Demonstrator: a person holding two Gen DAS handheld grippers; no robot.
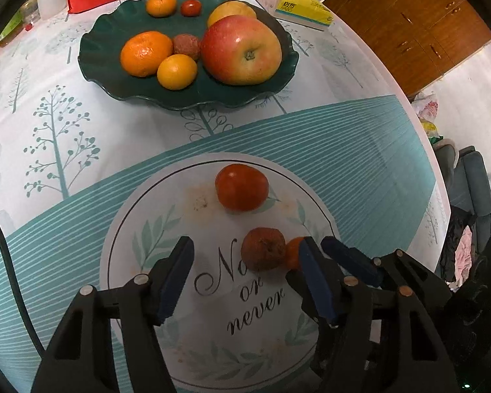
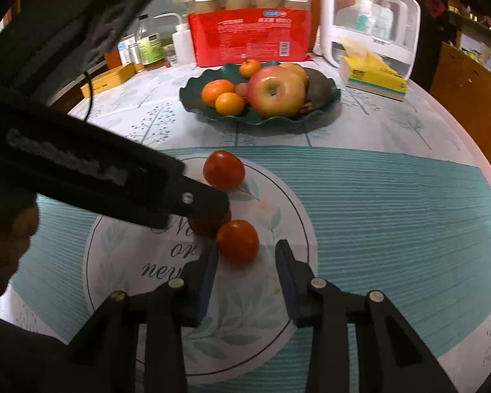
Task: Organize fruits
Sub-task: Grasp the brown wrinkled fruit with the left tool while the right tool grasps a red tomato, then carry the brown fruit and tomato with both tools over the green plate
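Apple (image 1: 241, 53): smooth, glossy skin with a bright highlight.
Brown fruit (image 1: 263, 253): dull, rough, wrinkled skin.
Fruit dish (image 1: 114, 75): dark green, smooth, slight sheen.
Tabletop (image 1: 81, 177) cover: printed cloth, matt.
Left gripper (image 1: 245, 255): matt black plastic, blue pads, metal pins.
Cabinet (image 1: 419, 32): brown wood.

Plate (image 1: 114, 78) behind 3 fruits (image 1: 242, 187) — apart

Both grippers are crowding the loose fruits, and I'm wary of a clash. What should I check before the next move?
1. Right gripper open, small fruit at its fingertips: ok.
2. Left gripper open, brown fruit ahead between its fingers: ok.
3. Grippers clear of each other: not ok, fingers side by side.
4. Red fruit clear of both: ok.
5. Bare room on plate: ok.
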